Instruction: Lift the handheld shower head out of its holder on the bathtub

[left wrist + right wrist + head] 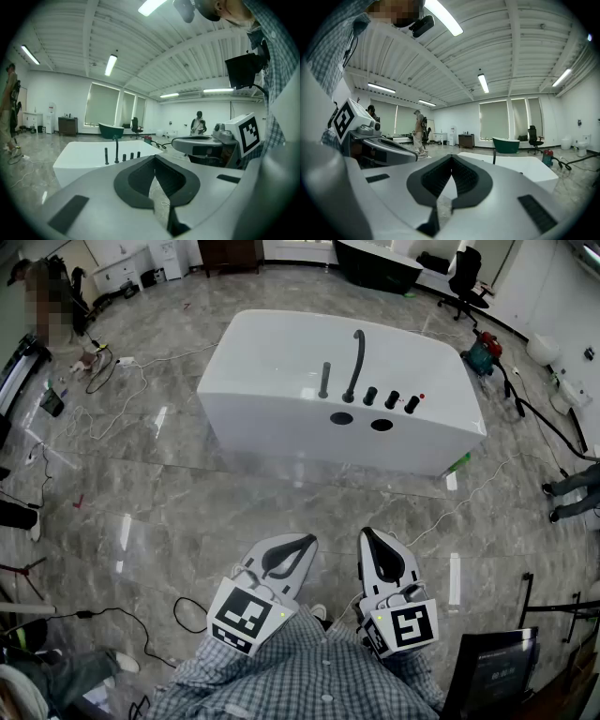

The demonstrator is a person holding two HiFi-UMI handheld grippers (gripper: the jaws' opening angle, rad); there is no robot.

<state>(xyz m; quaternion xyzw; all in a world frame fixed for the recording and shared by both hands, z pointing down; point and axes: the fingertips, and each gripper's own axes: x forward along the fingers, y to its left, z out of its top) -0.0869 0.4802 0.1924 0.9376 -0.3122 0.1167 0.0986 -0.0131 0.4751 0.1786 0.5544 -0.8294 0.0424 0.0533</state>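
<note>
**While both tongs hang shut, the shower head stands well ahead**

Head view. The left tongs (309, 540) and right tongs (367, 533) are held side by side close to the person's body, over the floor (187, 493). Each has its jaws together with nothing between them, and each gripper view shows the pads meeting at the tips. The shower head (324, 381), a short dark rod, stands upright in its holder on the near deck of the tub (272, 343), with its long axis vertical. It is just left of the tall curved spout (354, 362) and a row of knobs (391, 399). It lies straight ahead of the tongs and well apart from both, with a stretch of floor between. It falls nearer the left tongs' line than the right's, so the left is judged slightly closer. The lift has not begun. The coming move calls for closing that gap, opening the jaws, gripping the rod across its shaft and drawing it upward along its axis.
</note>
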